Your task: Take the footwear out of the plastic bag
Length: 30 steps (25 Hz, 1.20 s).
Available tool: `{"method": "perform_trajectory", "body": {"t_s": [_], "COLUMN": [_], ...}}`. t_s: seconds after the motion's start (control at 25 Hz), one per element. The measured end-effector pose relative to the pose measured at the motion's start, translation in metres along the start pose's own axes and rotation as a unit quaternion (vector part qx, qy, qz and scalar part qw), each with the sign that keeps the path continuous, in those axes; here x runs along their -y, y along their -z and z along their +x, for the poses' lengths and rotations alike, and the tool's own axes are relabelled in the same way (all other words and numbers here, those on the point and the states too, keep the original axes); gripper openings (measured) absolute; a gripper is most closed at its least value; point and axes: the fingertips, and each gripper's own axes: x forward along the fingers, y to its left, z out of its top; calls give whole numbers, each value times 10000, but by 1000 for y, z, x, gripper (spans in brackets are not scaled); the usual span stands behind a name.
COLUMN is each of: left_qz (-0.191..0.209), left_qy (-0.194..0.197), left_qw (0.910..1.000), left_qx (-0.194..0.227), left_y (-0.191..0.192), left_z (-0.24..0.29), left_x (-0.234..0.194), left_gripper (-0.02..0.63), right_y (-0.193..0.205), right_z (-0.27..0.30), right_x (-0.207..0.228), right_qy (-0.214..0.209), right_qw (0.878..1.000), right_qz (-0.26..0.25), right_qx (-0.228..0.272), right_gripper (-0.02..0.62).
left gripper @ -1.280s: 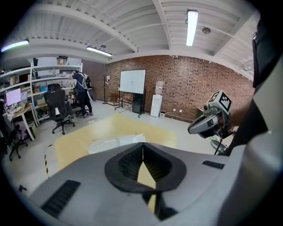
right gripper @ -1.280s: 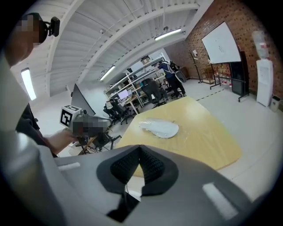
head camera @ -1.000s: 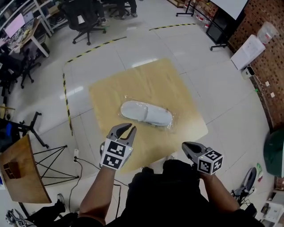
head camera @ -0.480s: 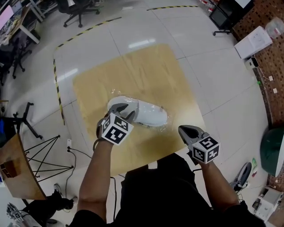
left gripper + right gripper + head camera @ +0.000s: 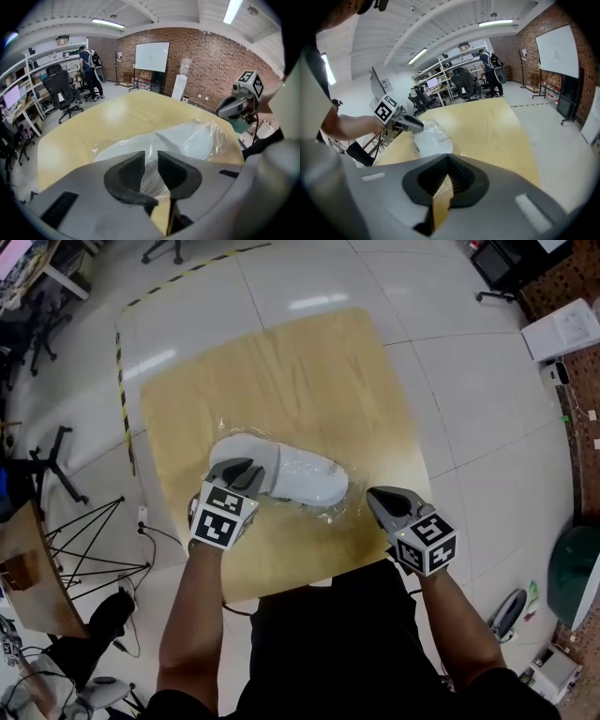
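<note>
since a second ago your left gripper (image 5: 246, 470) has come forward and down from the desk's near edge onto the left end of the footwear (image 5: 305, 476), and your right gripper (image 5: 375, 495) has come in over the near right part of the desk (image 5: 281, 371).

around the desk you have yellow-and-black floor tape (image 5: 122, 381) on the left, a black folding stand (image 5: 84, 549) beside a wooden board (image 5: 19, 568), and a white box (image 5: 562, 329) far right. in the left gripper view an office chair (image 5: 58, 91) and a whiteboard (image 5: 151, 56) stand well beyond the desk. the clear plastic bag (image 5: 333, 512) wraps the footwear, so its film lies between your fingers and the shoe.

your left gripper's fingers (image 5: 129, 168) have just been closing and now stand a narrow gap apart, with crinkled bag film in that gap and the white footwear just beyond the tips. your right gripper's fingers (image 5: 461, 176) are pressed together on nothing, near the bag's right end but apart from it.

the footwear lies flat mid-desk, its long axis running left to right in the head view, the right end angled slightly toward you. you cannot tell through the film which end is the toe.
</note>
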Motion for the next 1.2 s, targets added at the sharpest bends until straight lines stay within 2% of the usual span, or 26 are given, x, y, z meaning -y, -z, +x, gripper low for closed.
{"method": "perform_trajectory", "body": {"t_s": [0.12,0.24,0.32,0.44,0.56,0.68,0.76,0.88,1.12,1.2], "left_qz": [-164,-51,57,265,509,667,688,677,718,716], "left_qy": [-120,-231,-286,-354,-405,-453,-460,-404,-426,-453], "left_qw": [9998,9996,9994,9984,9962,9942,9937,9940,9931,9926], "left_qx": [1,-125,-185,-358,-588,-711,-754,-764,-827,-872], "left_y": [7,20,26,36,44,47,49,52,56,60], "left_z": [-7,-15,-19,-25,-29,-32,-32,-31,-34,-37], "left_x": [-1,2,3,5,5,4,3,4,6,9], "left_gripper": [82,71,65,45,31,14,12,9,8,8], "right_y": [4,4,-3,-18,-28,-32,-31,-29,-29,-31], "right_z": [11,24,36,58,79,97,104,107,94,83], "right_x": [9,19,24,27,25,20,22,30,48,47], "right_qy": [17,115,225,338,343,235,212,254,561,595], "right_qw": [9996,9971,9920,9769,9539,9383,9342,9353,9449,9545], "right_qz": [-232,-689,-1176,-2023,-2869,-3319,-3410,-3366,-3078,-2799], "right_qx": [-131,-288,-399,-593,-811,-943,-1026,-1066,-965,-845], "right_gripper": [2,2,3,3,3,3,3,3,3,3]}}
